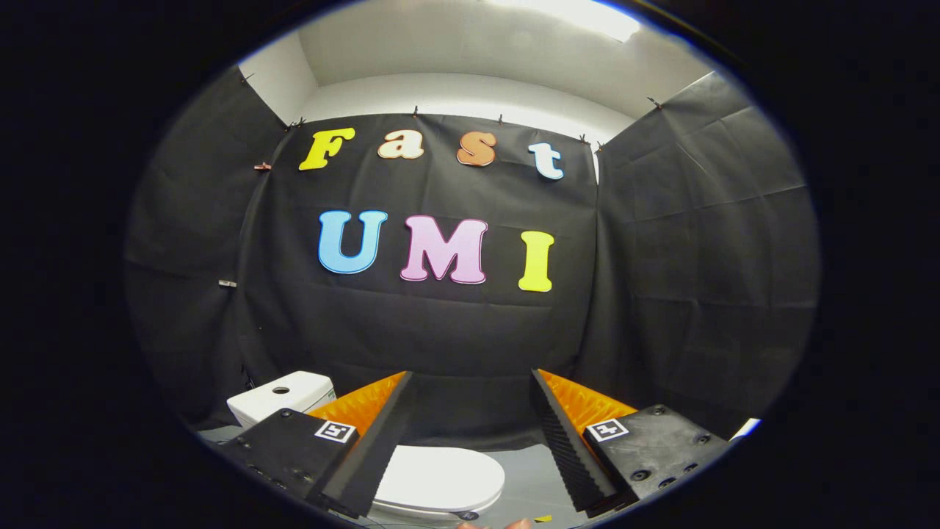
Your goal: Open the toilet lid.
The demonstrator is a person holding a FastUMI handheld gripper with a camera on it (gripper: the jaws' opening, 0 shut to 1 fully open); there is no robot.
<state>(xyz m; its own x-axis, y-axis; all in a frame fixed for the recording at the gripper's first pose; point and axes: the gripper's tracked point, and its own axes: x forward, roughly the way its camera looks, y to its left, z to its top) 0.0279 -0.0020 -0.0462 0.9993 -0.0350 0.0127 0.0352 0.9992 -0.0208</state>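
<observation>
Black cloth walls (683, 242) on three sides; white ceiling (470, 51) with bright light (580, 15); grey floor (532, 477).

— How is the black hand-held gripper (470, 433) with orange-backed fingers held?
— It is held level and spread wide; nothing is gripped between the ribbed black pads (562, 441).
— What else is seen?
— Fingertips (518, 524) are glimpsed below.

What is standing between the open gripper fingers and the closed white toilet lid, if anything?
Nothing visible does. The gripper is open, its fingers spread wide and holding nothing. The closed white oval toilet lid lies low between and just below them, with only grey floor beside it. The white toilet tank sits behind the left finger.
</observation>
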